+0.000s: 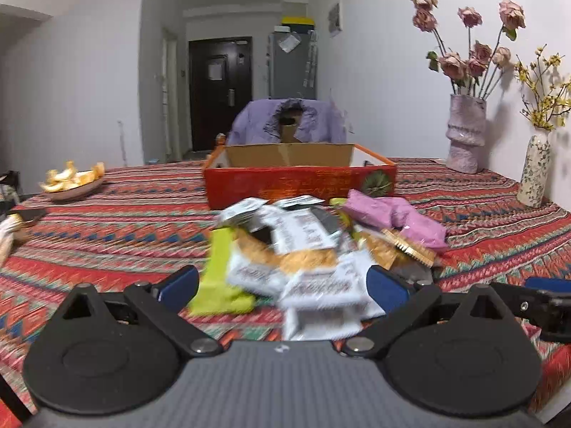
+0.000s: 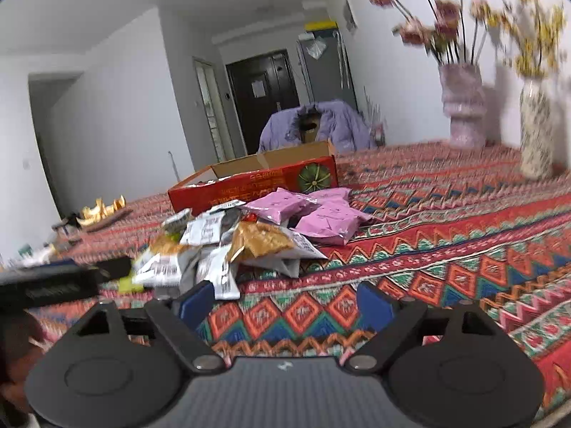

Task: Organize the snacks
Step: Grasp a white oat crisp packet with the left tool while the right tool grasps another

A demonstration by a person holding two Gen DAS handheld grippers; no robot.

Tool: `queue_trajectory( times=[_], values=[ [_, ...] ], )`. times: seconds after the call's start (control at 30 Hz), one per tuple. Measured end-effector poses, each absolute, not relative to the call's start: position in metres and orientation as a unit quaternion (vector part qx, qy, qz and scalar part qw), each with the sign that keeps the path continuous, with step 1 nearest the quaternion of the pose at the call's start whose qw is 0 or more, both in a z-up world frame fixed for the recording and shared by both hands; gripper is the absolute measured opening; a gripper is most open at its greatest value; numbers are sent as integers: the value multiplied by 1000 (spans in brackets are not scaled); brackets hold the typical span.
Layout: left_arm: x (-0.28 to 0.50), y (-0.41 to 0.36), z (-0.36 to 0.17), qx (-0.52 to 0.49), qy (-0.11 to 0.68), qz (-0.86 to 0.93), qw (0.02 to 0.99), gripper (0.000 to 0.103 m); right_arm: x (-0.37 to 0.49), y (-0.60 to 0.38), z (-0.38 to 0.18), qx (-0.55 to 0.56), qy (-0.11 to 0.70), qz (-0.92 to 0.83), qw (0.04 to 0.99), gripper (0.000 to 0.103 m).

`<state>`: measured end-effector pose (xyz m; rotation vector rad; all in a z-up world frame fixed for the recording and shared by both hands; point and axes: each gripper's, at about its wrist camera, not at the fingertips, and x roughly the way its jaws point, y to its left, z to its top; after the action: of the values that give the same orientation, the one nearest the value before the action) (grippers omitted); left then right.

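A heap of snack packets [image 1: 303,256] lies on the patterned tablecloth: white-and-orange packets, a lime-green one [image 1: 217,278] and pink ones [image 1: 392,214]. Behind it stands an open red cardboard box [image 1: 299,182]. My left gripper [image 1: 282,285] is open, its blue pads on either side of the nearest white packets. In the right wrist view the heap [image 2: 228,246] and the pink packets [image 2: 321,217] lie ahead to the left, with the red box [image 2: 257,185] beyond. My right gripper [image 2: 285,305] is open and empty over bare cloth, right of the heap.
A plate of orange peel [image 1: 73,182] sits at the far left. Two vases of flowers [image 1: 465,132] [image 1: 533,174] stand at the right by the wall. A chair with a purple jacket [image 1: 289,121] is behind the table. The other gripper [image 2: 53,285] shows at the left.
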<state>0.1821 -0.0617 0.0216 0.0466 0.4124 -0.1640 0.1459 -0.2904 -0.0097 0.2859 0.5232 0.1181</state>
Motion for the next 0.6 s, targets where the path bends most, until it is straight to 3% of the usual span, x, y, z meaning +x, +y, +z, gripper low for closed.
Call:
queue_trajectory(
  times=[0.3, 0.47, 0.6],
  values=[
    [243, -76, 7, -6, 284, -115, 952, 54, 241, -310, -30, 288, 335, 103, 891, 85],
    [245, -61, 13, -25, 296, -131, 946, 45, 266, -297, -30, 273, 321, 75, 904, 83],
    [247, -55, 20, -30, 295, -137, 945, 41, 285, -290, -34, 269, 327, 50, 904, 76]
  ],
)
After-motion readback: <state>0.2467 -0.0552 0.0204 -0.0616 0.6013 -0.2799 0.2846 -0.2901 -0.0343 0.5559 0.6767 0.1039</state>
